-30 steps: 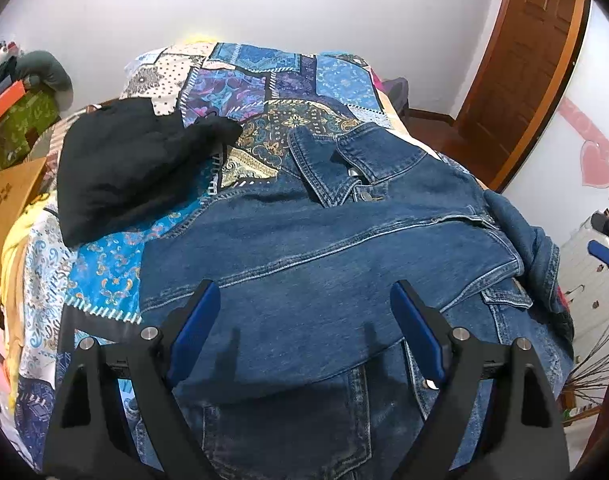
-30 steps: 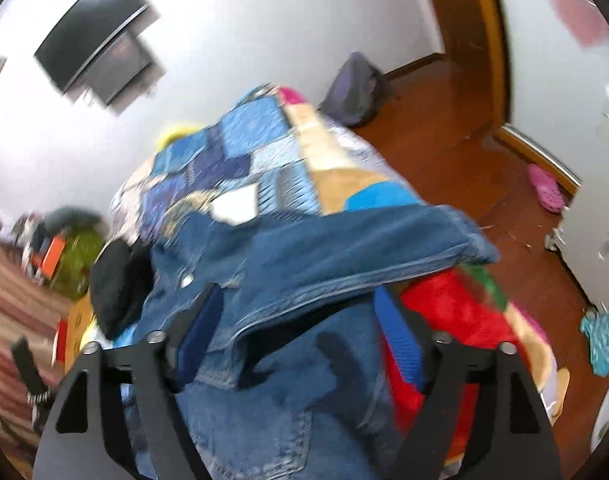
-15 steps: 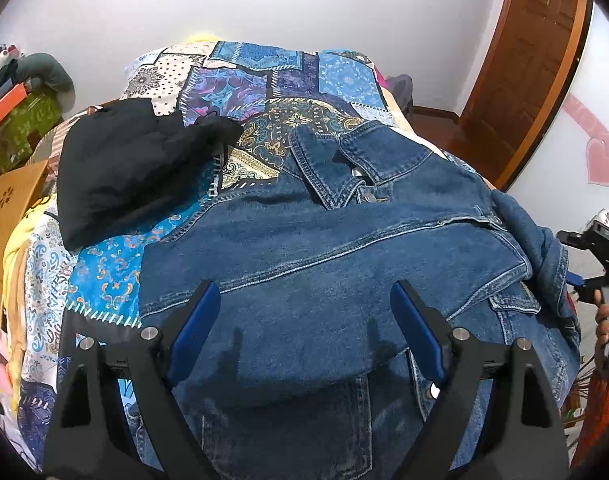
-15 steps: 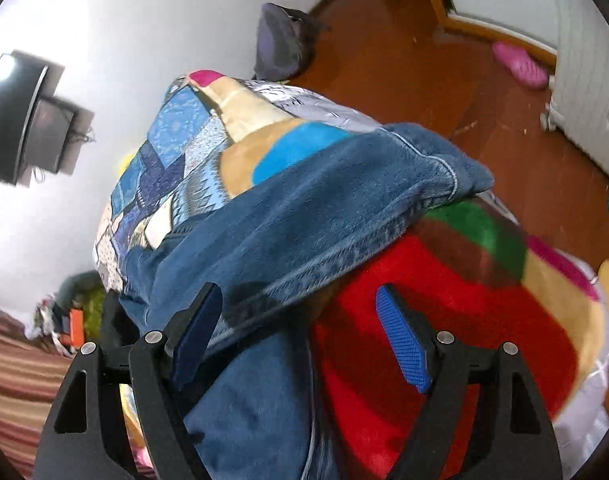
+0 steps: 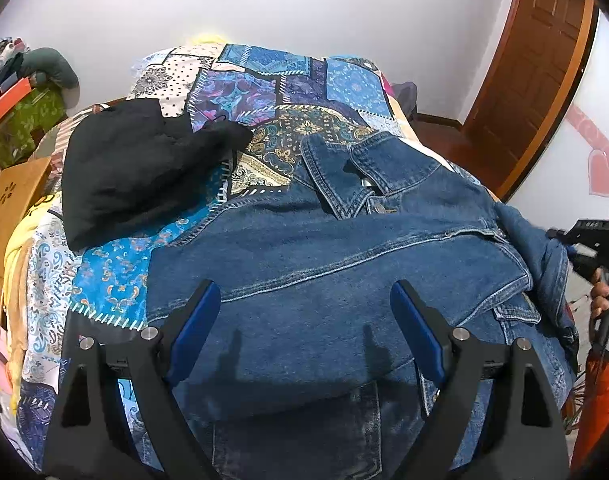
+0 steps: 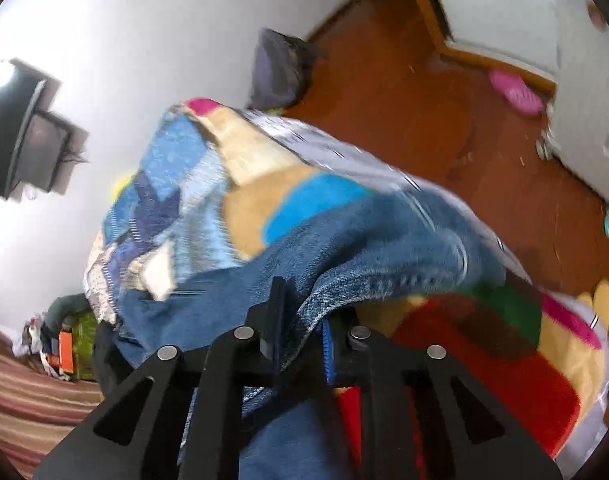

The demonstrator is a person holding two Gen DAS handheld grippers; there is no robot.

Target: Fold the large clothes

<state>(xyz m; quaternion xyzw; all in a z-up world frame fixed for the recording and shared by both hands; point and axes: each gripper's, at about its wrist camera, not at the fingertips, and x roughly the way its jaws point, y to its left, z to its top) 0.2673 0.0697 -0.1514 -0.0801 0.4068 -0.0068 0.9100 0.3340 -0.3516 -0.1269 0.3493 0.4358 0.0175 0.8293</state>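
Jacket (image 5: 324, 264) lies on bed (image 5: 116, 276), sweater (image 5: 136, 168) to its left, door (image 5: 532, 72) behind-right.

Denim jacket (image 5: 344, 264): heavy blue cotton twill, matt, coarse weave, pale contrast stitching, metal buttons at the collar. Patchwork quilt (image 5: 264, 96), at 12 o'clock from the jacket: printed cloth, smooth, matt. Black garment (image 5: 144, 168), at 10 o'clock: soft matt fabric. Left gripper (image 5: 304, 328): matt black plastic arms, ribbed blue pads, bright metal pins. Fleece blanket (image 6: 504, 352): plush, fuzzy, multicoloured. Door (image 5: 544, 60): brown wood, semi-gloss. Floor (image 6: 444, 120): polished wood, reddish.
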